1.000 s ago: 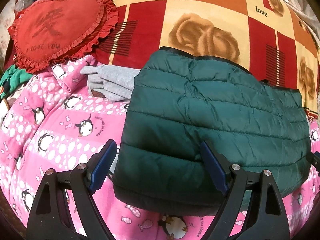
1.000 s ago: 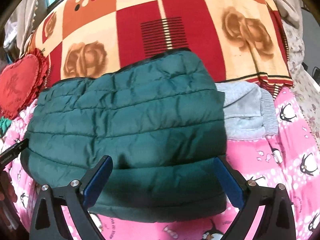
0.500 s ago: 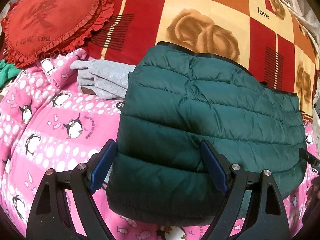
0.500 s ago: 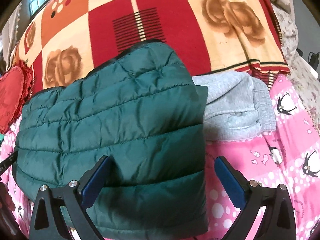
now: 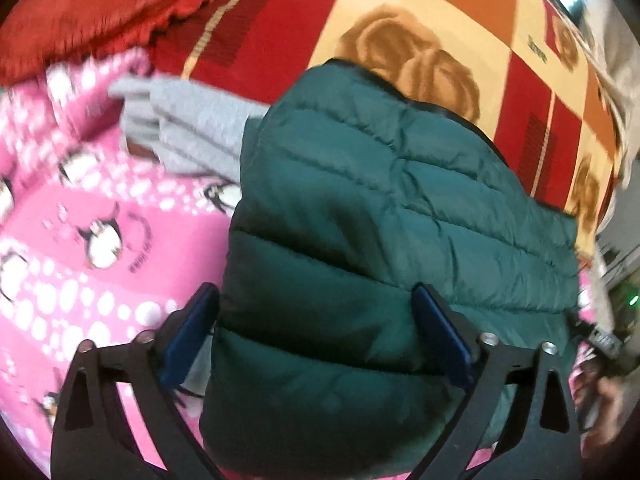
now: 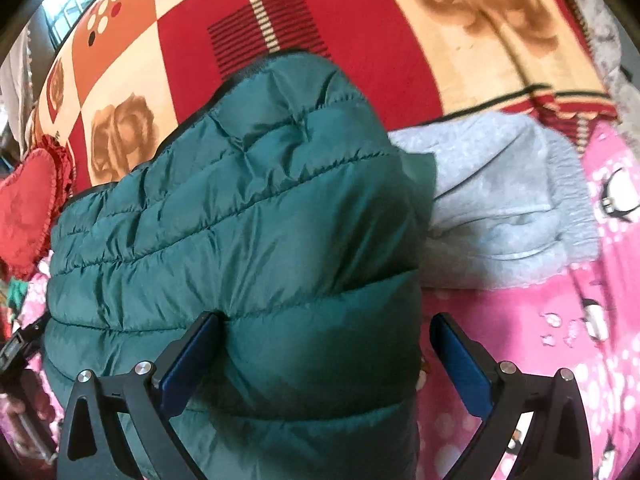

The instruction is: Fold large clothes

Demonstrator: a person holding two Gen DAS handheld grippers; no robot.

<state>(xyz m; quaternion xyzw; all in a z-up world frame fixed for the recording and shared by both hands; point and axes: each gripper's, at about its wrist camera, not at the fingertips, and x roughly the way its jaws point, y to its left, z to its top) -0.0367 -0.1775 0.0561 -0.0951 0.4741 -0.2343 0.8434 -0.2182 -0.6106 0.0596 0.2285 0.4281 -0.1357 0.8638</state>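
One green puffer jacket (image 5: 360, 240), folded into a thick bundle, lies across the join of a pink penguin blanket (image 5: 100, 240) and a red-and-orange rose blanket (image 5: 400, 20). Also one heart cushion (image 5: 88, 12), red with a frill, far left, and one pile of grey clothes (image 6: 500, 208) tucked beside the jacket.

Left gripper (image 5: 316, 332): its jaws have just been opening and stand wide apart, straddling the jacket's left end. The fabric bulges between the blue pads, but I can't see them squeezing it. Right gripper (image 6: 324, 354): also spread wide over the jacket's right end, left pad against the quilting, right pad out over pink blanket past the jacket's edge.

Left wrist view shows the grey stuff as stacked folded layers behind the jacket's left edge; the right wrist view shows an elastic waistband or cuff on it instead. Left view is pretty smeared.

Open pink blanket to the left of the jacket in one view and right of it in the other.
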